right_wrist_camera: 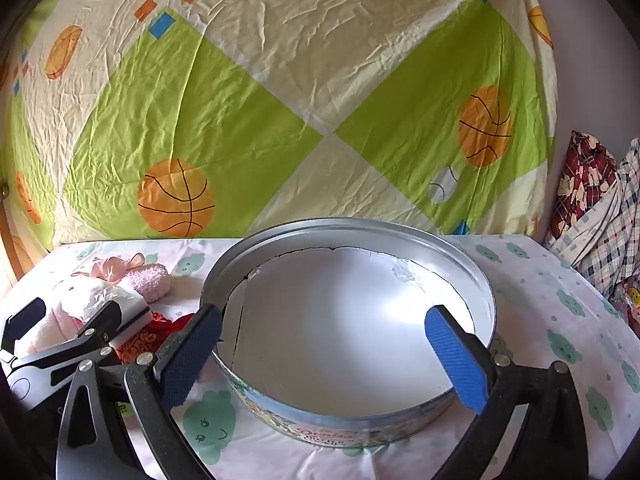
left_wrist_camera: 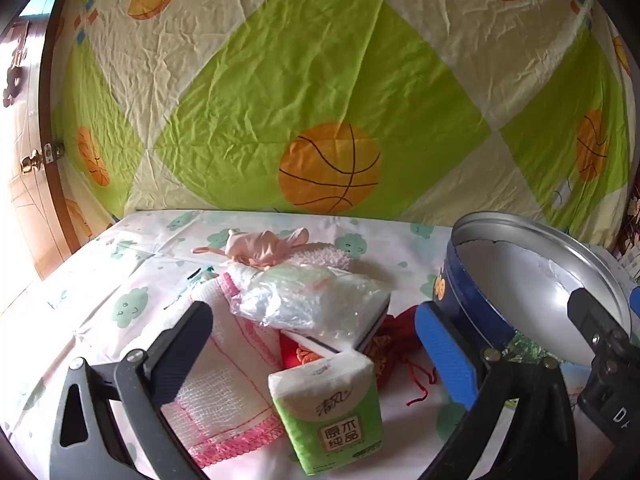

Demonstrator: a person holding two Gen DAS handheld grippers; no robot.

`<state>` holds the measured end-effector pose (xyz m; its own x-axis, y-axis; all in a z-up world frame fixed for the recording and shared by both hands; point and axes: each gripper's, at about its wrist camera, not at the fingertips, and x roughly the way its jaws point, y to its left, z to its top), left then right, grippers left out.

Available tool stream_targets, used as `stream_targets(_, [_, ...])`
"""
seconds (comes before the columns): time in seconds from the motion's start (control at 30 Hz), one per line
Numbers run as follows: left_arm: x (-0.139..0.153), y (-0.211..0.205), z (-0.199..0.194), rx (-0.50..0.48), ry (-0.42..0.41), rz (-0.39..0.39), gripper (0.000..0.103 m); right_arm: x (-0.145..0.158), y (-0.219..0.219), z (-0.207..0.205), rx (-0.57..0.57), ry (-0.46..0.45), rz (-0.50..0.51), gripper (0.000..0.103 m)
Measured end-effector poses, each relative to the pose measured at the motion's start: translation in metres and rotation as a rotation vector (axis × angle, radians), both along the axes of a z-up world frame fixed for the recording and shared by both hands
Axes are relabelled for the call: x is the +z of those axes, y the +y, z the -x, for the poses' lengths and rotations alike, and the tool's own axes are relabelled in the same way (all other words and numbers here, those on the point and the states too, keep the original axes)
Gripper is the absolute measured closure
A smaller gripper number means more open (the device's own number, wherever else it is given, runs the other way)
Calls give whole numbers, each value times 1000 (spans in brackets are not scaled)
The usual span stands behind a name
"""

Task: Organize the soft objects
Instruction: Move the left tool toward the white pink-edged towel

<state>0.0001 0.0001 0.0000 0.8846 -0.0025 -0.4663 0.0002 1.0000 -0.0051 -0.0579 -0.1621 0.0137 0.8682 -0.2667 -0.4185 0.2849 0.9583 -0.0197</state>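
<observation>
Bedsheet (left_wrist_camera: pixel 100 280) holds one tin (right_wrist_camera: pixel 352 420), perhaps six soft items; both grippers (left_wrist_camera: pixel 316 354) (right_wrist_camera: pixel 324 356) agape.

Tissue pack (left_wrist_camera: pixel 330 408), pink-edged cloth (left_wrist_camera: pixel 224 380) and bubble wrap (left_wrist_camera: pixel 312 300) lie heaped beside round tin (right_wrist_camera: pixel 352 320).

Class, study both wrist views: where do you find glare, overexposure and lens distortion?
Left wrist view: the wooden door at the left edge is washed out by bright light, and the table edge bows from fisheye distortion. Right wrist view: a bright glare patch sits inside the round tin, and dark vignetting fills the corners.
</observation>
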Motion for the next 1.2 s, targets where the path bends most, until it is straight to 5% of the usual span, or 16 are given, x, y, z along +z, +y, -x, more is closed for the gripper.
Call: stream_targets(1.2, [-3,1,1,0,15,14,0,2,0,7,21,-22,-5,1])
